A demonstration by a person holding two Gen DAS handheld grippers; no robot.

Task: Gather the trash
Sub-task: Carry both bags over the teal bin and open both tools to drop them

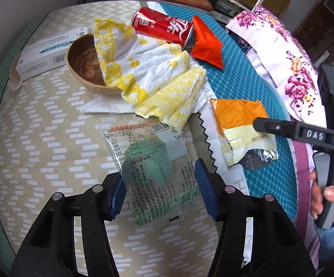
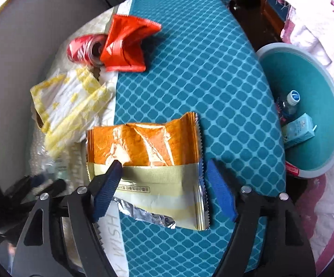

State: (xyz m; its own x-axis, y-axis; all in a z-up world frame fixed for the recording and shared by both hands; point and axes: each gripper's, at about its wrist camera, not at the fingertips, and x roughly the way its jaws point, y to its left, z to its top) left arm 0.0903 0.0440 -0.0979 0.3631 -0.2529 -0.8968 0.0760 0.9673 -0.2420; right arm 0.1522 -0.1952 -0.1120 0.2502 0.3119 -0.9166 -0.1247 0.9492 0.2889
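The left gripper [image 1: 160,184] stands spread, its pads on either side of the clear green wrapper [image 1: 153,173] without pressing it; the wrapper's long axis runs near to far between them. The right gripper [image 2: 164,184] is also spread, over the orange wrapper [image 2: 148,161] lying crosswise on the surface [image 2: 213,69]. The bin [image 2: 305,115] waits right.

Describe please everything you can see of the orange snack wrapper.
The orange snack wrapper is a flat, crinkled foil packet, orange above and cream below, with serrated side edges. Its bottom is torn open, showing silver lining. It lies on the teal patterned table cover, between the open fingers of the right gripper.
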